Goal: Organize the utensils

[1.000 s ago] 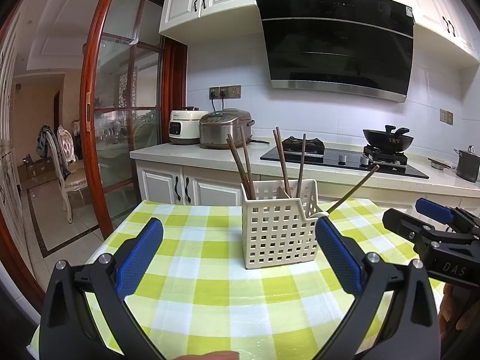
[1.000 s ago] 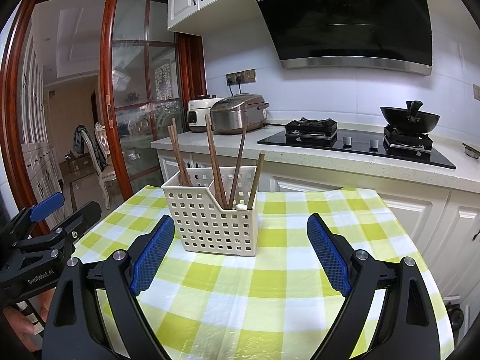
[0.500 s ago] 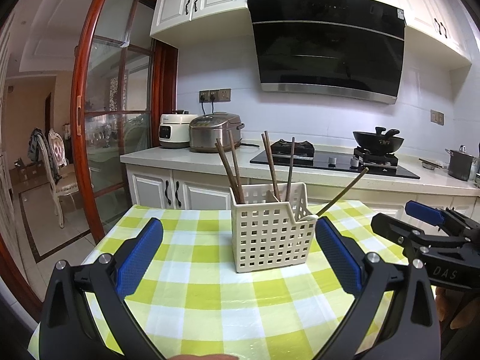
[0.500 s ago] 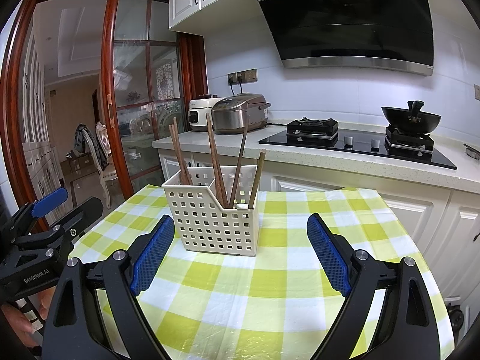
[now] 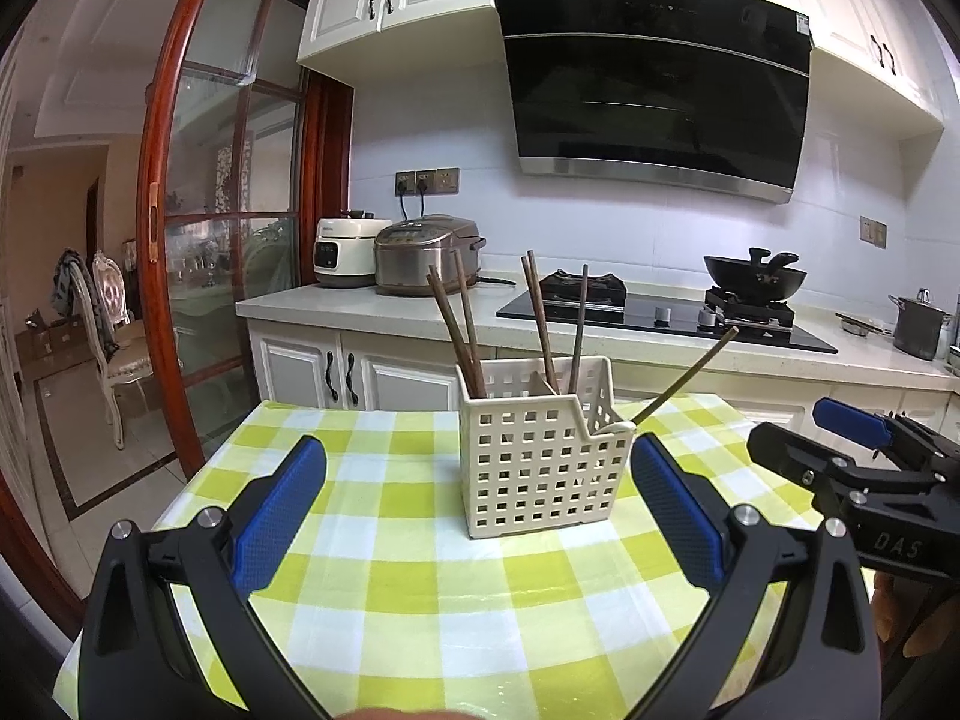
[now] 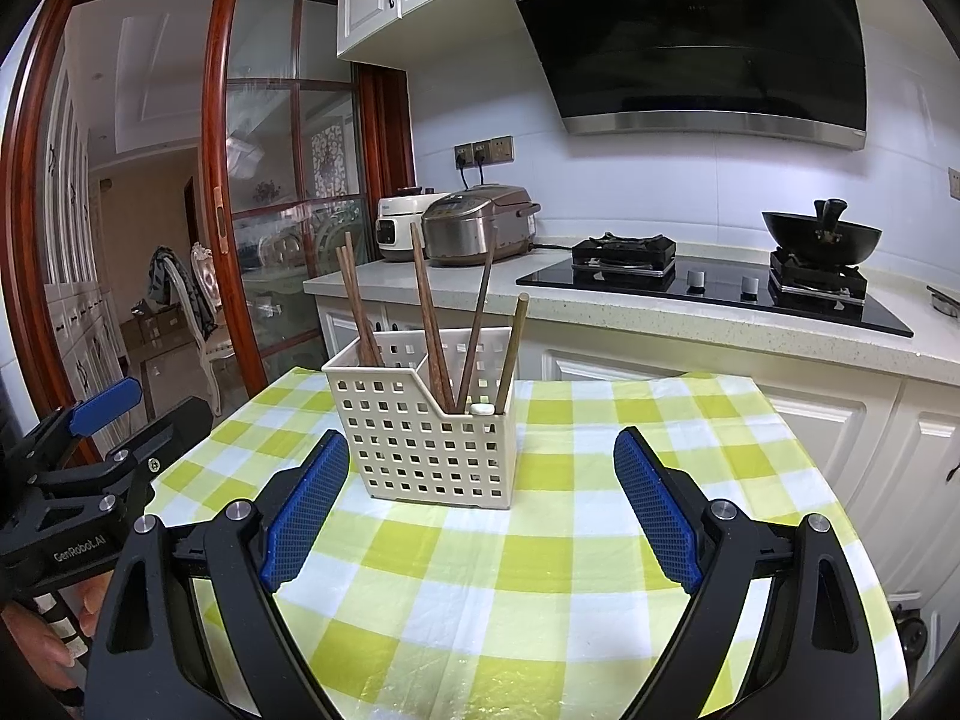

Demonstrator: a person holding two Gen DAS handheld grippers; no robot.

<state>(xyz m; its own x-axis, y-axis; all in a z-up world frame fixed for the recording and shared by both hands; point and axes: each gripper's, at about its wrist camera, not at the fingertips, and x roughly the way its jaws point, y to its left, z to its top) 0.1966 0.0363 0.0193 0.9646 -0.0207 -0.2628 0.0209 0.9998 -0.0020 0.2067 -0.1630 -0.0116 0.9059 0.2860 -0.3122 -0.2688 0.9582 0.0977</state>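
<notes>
The left gripper (image 5: 477,501) is hovering low over the desk (image 5: 420,600) with its blue-padded fingers (image 5: 279,513) spread wide apart and nothing between them; it is sitting short of the utensil basket (image 5: 540,456), apparently idle. The basket is standing upright near the middle of the checked cloth, facing both cameras. Inside it, two dark chopsticks (image 6: 360,312) are leaning in the left compartment, while a further pair (image 6: 456,324) is crossing in the right one. A lighter-handled utensil (image 6: 513,348) is leaning against the right corner, its shaft tilting outward over the rim; this piece is likely sitting loose because the notched wall there is lower. The right gripper (image 6: 480,501) is likewise hanging above the cloth, fingers parted and holding nothing, lined up roughly on the basket. No utensil is lying on the desk in either view, so the sorting appears largely done; the tilted piece is looking the most likely to tip.
</notes>
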